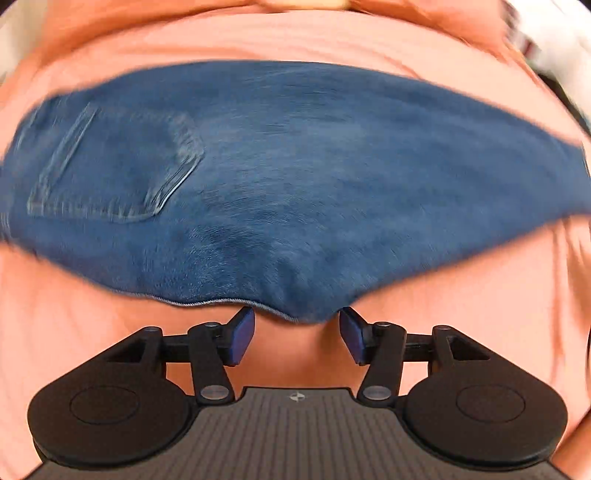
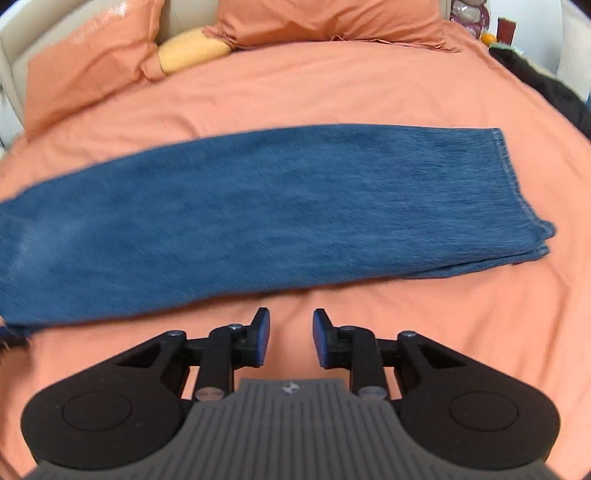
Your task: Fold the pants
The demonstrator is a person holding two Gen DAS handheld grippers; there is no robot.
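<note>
Lying flat, blue jeans [image 2: 258, 206], orange bedspread [image 2: 332, 92], no readable writing

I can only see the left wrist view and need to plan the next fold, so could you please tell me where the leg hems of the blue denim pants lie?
Observer: The stacked hems lie flat at the right end of the blue denim pants, on the orange bedsheet.
Operator: Is the right gripper holding them?
Observer: No, the right gripper is open, short of the pants' near edge.
Operator: Anything beyond the pants?
Observer: Orange pillows and a yellow cushion at the headboard.
</note>
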